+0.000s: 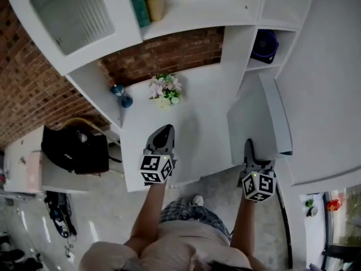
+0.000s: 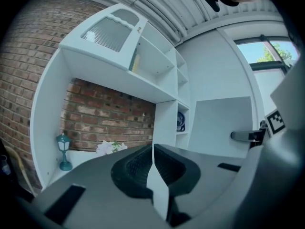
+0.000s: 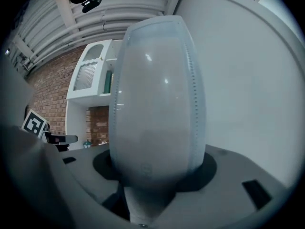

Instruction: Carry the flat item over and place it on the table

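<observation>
The flat item [image 1: 256, 120], a thin grey panel, stands on edge in the right gripper [image 1: 249, 149], whose jaws are clamped on its near edge; in the right gripper view the panel [image 3: 157, 104] rises out of the jaws and fills the middle of the field. We see it over the right-hand margin of the white table [image 1: 197, 134], beside the shelf upright, and we cannot tell whether its lower edge touches the tabletop. The left gripper [image 1: 165, 132] hovers over the near part of the table, well apart from the panel; in its own view the jaws [image 2: 153, 149] are pressed together with nothing between them. At the back of the table we note a bunch of pale flowers [image 1: 165, 89] and, left of it, a small teal lantern [image 1: 121, 95], both against the brick wall. Of the shelf compartments, the open cubby at right holds a dark blue fan [image 1: 265, 44], the upper shelf holds a teal and a yellow book [image 1: 145, 1], and the cabinet door [image 1: 70, 13] at upper left is ribbed and closed. A black bag [image 1: 76, 148] lies on a lower white surface at left.
</observation>
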{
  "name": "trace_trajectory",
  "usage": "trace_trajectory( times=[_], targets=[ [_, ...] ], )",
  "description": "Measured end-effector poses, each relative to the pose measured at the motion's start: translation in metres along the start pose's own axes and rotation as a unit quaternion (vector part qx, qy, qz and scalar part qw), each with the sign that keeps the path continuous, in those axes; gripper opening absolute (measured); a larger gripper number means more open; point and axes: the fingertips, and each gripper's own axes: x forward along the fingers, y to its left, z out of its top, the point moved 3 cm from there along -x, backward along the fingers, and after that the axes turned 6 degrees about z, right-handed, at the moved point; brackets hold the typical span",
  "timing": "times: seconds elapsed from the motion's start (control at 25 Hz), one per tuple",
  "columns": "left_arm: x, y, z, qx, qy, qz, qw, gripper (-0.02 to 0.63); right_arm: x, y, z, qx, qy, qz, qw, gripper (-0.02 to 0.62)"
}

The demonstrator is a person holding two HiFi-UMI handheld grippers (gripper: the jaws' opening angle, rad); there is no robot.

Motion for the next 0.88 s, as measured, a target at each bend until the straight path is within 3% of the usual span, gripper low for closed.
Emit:
trace_trajectory(
  times=[0.28,0.88],
  targets=[
    [0.01,0.032,0.004,-0.006,-0.004,0.034,0.9994,0.031,0.048,0.036,-0.008,-0.014,0.017,0.056,0.998,0.276],
    [0.041,0.06,0.001,-0.005,0.0,0.064,0.9979,0.031,0.141,0.086,-0.032,-0.035,0.053,0.131,0.989,0.276]
  ],
)
